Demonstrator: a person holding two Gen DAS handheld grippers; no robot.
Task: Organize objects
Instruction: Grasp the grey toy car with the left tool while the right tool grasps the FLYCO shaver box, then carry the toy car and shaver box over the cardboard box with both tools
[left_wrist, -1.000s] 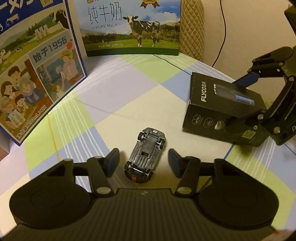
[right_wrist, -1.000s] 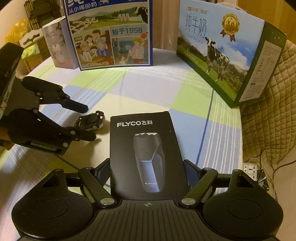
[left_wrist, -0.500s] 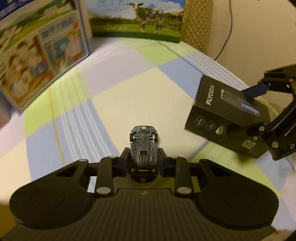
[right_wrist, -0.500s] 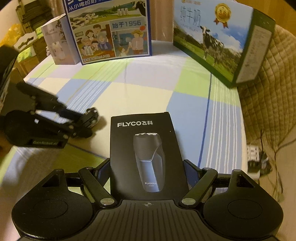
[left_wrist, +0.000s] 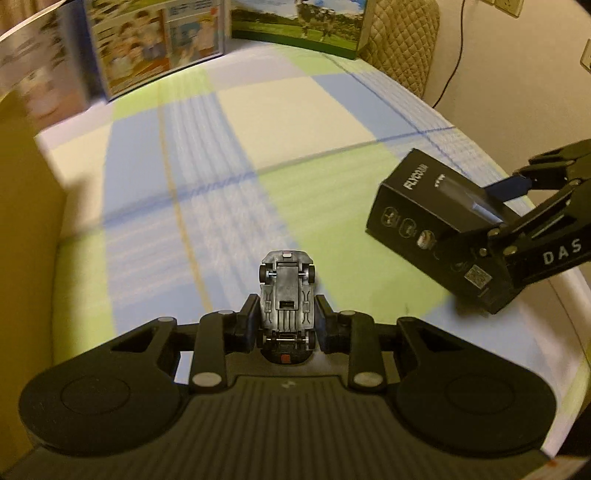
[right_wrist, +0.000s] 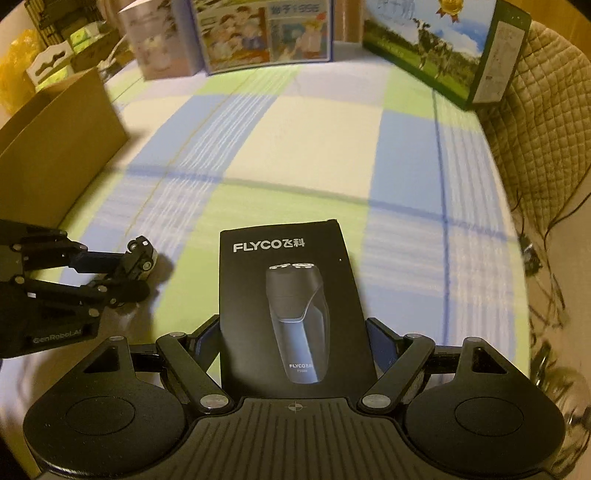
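Note:
A small grey toy car (left_wrist: 287, 295) lies belly-up between the fingers of my left gripper (left_wrist: 287, 317), which is shut on it and holds it above the checked tablecloth. In the right wrist view the same toy car (right_wrist: 142, 254) sticks out of the left gripper (right_wrist: 127, 269) at the left. My right gripper (right_wrist: 295, 343) is shut on a black FLYCO shaver box (right_wrist: 291, 310), gripped by its long sides and raised off the cloth. From the left wrist view the shaver box (left_wrist: 436, 225) hangs at the right in the right gripper (left_wrist: 509, 206).
An open brown cardboard box (right_wrist: 55, 136) stands at the left edge. Two milk cartons (right_wrist: 266, 33) (right_wrist: 443, 48) and a small white box (right_wrist: 155, 44) stand along the far side. A quilted chair back (right_wrist: 535, 122) and cables lie beyond the table's right edge.
My left gripper closed on the upside-down toy car and lifted it, drawing back toward the cardboard box. The right gripper kept hold of the shaver box and rose and pulled back too.

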